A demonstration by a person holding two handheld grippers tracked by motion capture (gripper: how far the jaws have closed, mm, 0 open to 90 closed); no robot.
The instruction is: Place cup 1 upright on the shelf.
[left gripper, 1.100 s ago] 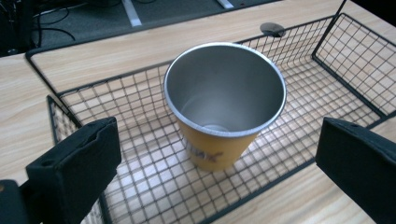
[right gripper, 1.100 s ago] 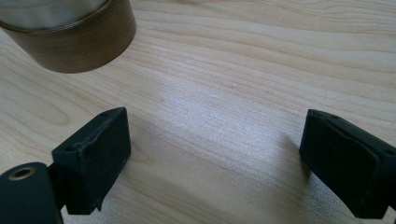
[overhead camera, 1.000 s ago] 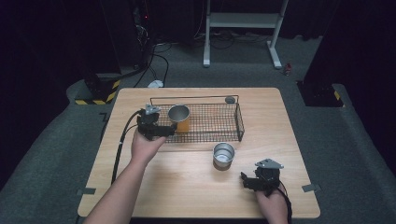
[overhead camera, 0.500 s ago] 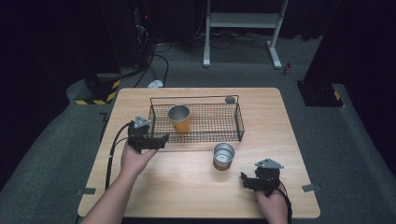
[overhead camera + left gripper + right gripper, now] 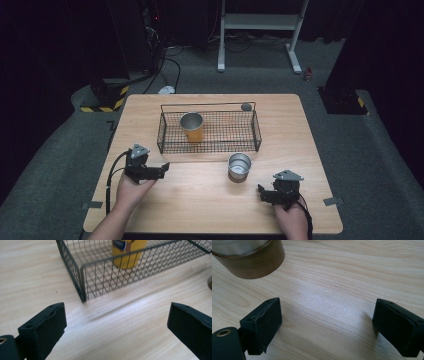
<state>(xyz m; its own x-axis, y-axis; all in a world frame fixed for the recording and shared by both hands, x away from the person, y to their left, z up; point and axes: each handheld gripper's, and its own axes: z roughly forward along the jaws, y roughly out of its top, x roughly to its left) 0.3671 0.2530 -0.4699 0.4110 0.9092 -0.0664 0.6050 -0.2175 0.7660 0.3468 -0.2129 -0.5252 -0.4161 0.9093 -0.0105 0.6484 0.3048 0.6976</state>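
A black wire basket [image 5: 209, 131] stands on the wooden table [image 5: 200, 200], and an orange cup [image 5: 192, 126] stands upright in its left half. The same orange cup [image 5: 128, 253] shows through the basket [image 5: 82, 285] mesh in the left gripper view. A steel cup [image 5: 239, 166] stands on the table in front of the basket, its base [image 5: 249, 257] close ahead in the right gripper view. My left gripper [image 5: 162, 169] is open near the basket's front left corner, holding nothing. My right gripper [image 5: 261, 192] is open at the front right, just short of the steel cup.
A small round grey object [image 5: 246, 106] sits by the basket's back right corner. Bare tabletop lies between the two grippers. Beyond the table are cables, a white stand [image 5: 260, 30] and a yellow-black striped block [image 5: 102, 102] on the grey floor.
My left gripper has pulled back from the orange cup in the basket, moving left and toward the table's front. The cup stays in the basket. The right gripper has not moved.
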